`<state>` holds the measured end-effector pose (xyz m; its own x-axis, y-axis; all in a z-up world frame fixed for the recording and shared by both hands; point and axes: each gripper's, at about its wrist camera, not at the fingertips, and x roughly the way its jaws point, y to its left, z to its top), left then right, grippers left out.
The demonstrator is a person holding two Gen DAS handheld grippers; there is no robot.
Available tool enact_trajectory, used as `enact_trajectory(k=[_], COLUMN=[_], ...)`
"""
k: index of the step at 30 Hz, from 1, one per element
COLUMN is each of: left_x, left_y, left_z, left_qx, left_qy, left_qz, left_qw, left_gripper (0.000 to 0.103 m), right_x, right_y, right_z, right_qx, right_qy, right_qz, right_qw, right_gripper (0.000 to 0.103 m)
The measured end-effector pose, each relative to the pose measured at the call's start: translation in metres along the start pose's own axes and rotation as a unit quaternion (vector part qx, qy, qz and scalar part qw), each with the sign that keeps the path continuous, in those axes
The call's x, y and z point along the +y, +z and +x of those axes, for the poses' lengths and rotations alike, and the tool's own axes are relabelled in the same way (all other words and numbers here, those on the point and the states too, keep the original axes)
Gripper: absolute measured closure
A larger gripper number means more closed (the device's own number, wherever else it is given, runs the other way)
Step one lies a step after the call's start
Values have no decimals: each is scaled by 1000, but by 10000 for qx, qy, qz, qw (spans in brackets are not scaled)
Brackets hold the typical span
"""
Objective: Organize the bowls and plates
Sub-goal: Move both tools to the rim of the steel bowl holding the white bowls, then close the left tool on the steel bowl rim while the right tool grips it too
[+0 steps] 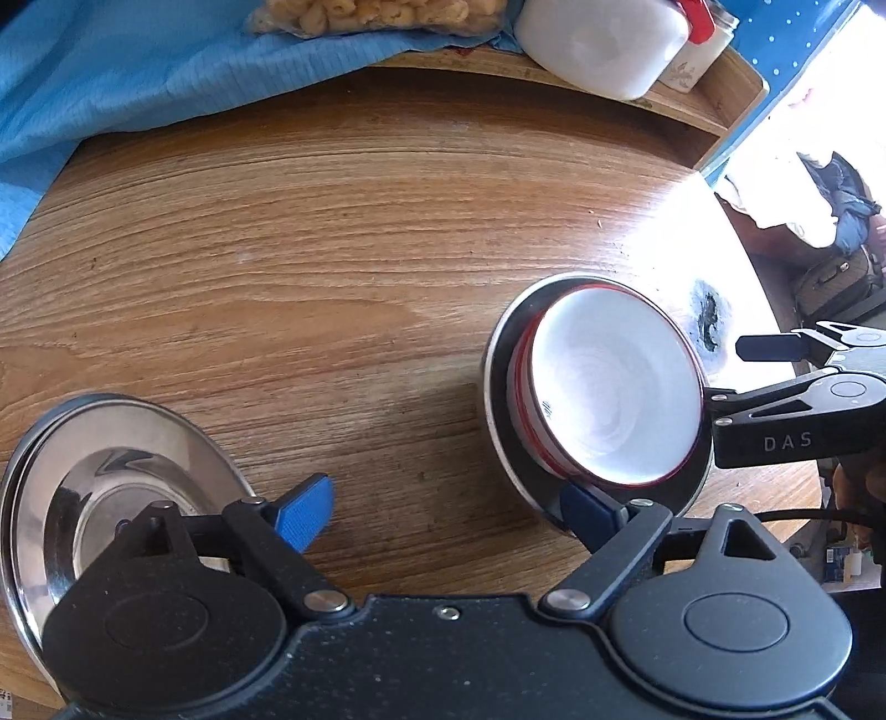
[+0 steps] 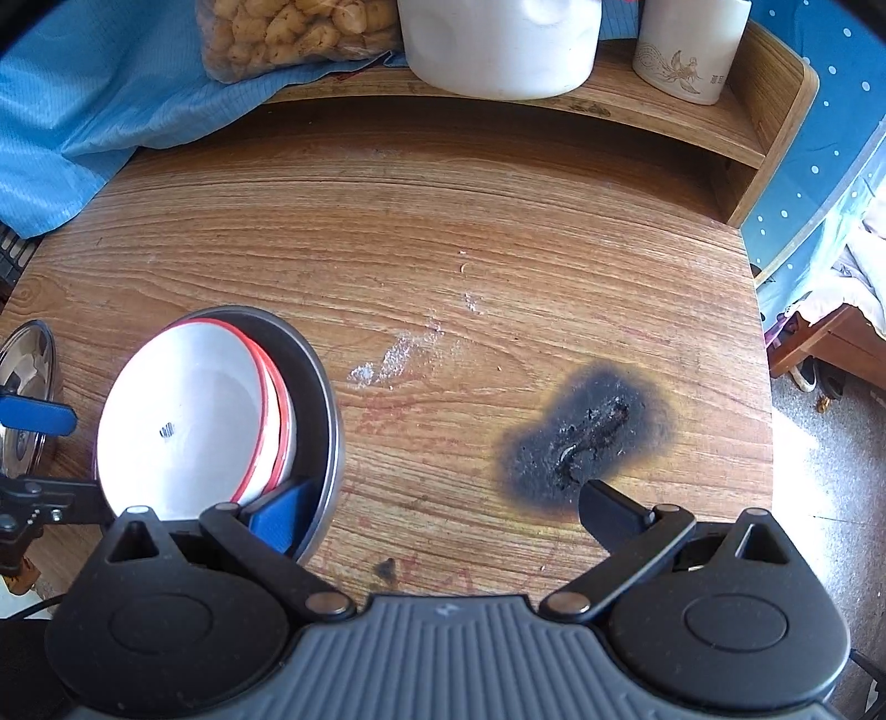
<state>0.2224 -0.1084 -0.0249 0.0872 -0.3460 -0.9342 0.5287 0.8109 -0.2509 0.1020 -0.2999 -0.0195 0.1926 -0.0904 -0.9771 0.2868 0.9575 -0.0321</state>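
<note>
From the left wrist camera, the left gripper point(image 1: 443, 509) hangs over the wooden counter point(image 1: 332, 249) with its fingers point(image 1: 304, 512) spread wide and nothing between them. A steel plate point(image 1: 111, 476) lies at the near left, partly hidden behind the gripper's body. To the right, a white bowl with a red rim point(image 1: 609, 387) sits tilted inside a dark pan point(image 1: 501, 387), the gripper's right finger just in front of the pan's near edge. The right gripper point(image 1: 736, 371) reaches in from the right beside the bowl's rim. A blue cloth point(image 1: 138, 66), a bag of snacks point(image 1: 376, 14) and a white jug point(image 1: 603, 41) crowd the far shelf.

From the right wrist camera, the right gripper point(image 2: 443, 515) is likewise wide open, holding nothing. Its left finger sits at the near edge of the pan point(image 2: 326, 399), where the bowl point(image 2: 183, 415) leans over a second red-rimmed dish. A black burn mark point(image 2: 587, 432) scars the counter point(image 2: 443, 221) just beyond the right finger. The steel plate point(image 2: 25, 387) shows at the far left edge, and a white mug point(image 2: 686, 50) stands on the shelf point(image 2: 692, 127).
</note>
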Motion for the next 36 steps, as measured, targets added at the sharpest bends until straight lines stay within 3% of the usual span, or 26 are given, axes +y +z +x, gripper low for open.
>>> enact_trajectory(k=[10,19,24,29,36], left_x=[-2,-7,-12,-15,-20], left_y=[0,1,2,3,3], left_z=[6,8,9,8,8], left_qx=[84,116,123,122,94], left_qy=[-163,-26,-91,-265,-390], left_qz=[18,24,92,152,245], left_qw=[9998,9999,9998,9995,9989], left_gripper=[22,24,32,52,68], right_x=[3,10,13,19,23], right_y=[0,-1,-2,-2,-1], right_z=[0,-4,-7,-9,-10], right_qx=[-88,-256,-320,-327,-311], right_qy=[-87,-219,-29,51,251], right_qz=[-200,-471,-552,-667,-719], right_qw=[9997,9983,9980,9972,9966], right_gripper=[1,3,20,30,52])
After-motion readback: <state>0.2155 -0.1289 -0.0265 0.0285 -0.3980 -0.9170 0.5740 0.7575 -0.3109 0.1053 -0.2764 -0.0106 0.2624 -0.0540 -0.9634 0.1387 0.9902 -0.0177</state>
